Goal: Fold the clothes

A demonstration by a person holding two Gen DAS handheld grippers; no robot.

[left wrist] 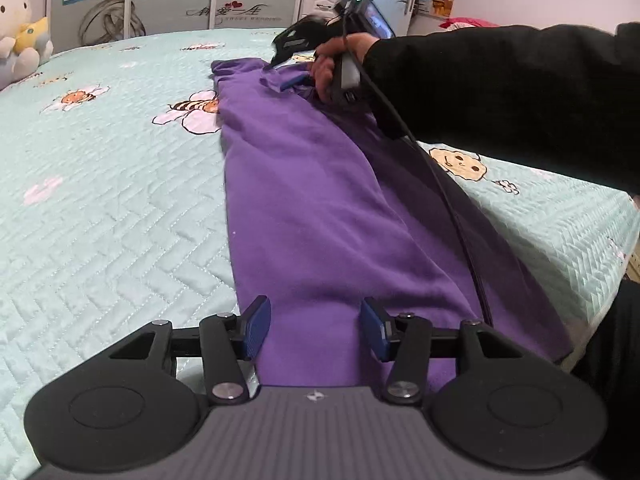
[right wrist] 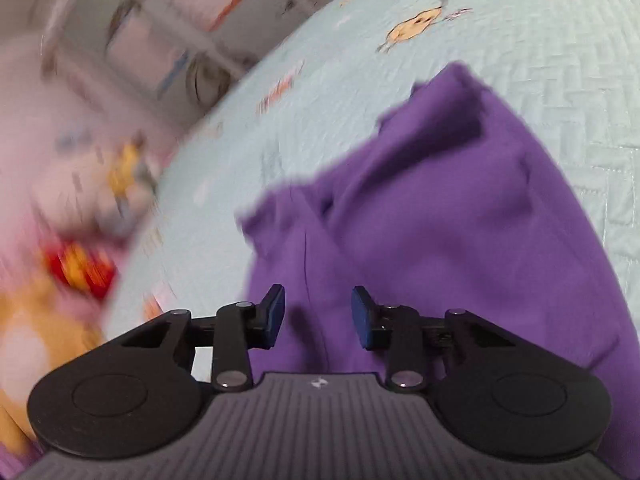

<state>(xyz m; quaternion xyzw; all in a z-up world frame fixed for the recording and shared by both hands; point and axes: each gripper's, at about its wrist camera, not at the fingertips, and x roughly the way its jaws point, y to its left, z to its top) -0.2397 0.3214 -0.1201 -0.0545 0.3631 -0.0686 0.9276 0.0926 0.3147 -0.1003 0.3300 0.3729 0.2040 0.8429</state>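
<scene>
Item one, the purple garment (left wrist: 320, 208): it lies on my bed's pale green quilt (left wrist: 104, 216), folded lengthwise into a long narrow strip. One long edge is a straight fold; along the other, a darker under-layer shows beside the top layer. The far end of the garment is bunched and rumpled.

Item two, my left tongs (left wrist: 315, 330): they sit at the near end of the garment, jaws spread apart, blue pads (left wrist: 256, 328) on either side of the cloth with purple fabric showing between them. They are released; nothing is pinched.

Item three, my right tongs (right wrist: 318, 316): they are low over the far end of the garment, jaws likewise apart, gripping nothing. Beneath them the cloth rises in loose folds, with a seam running toward the camera. This view is blurred, so finer detail cannot be told.

Item four, my right hand (left wrist: 340, 66): seen from the left tongs, it holds the black handle above the garment's far end, black sleeve (left wrist: 500, 96) reaching in across the darker layer. A black cable (left wrist: 448, 200) trails from it along that side of the garment.

Item five, the surroundings: bee and flower prints on the quilt beside the garment; a white plush toy (left wrist: 18, 28) beyond the quilt's far corner.
</scene>
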